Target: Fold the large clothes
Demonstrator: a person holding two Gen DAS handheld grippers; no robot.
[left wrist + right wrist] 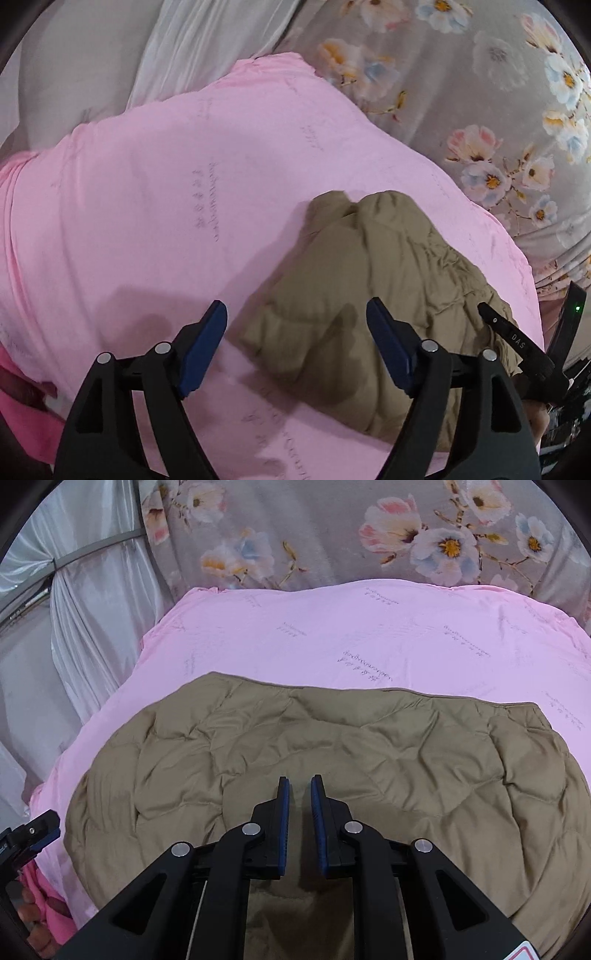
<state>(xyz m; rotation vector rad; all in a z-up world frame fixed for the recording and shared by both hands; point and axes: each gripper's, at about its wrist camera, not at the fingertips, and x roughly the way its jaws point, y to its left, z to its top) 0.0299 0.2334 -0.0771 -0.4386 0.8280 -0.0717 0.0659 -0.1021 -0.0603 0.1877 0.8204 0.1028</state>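
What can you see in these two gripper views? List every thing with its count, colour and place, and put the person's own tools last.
quilted jacket: one, tan, lying flat on the pink sheet, nearest the grippers.
pink sheet: one, pale pink with faint printed text, spread under the jacket.
floral fabric: one, grey with pink, white and blue flowers, beyond the sheet.
curtain: one, silvery white, gathered at the left in the right wrist view.
left gripper: one, black with blue pads, jaws wide apart, nothing between them, over the jacket's edge.
right gripper: one, black with blue pads, jaws nearly together, no cloth seen clamped, over the jacket.
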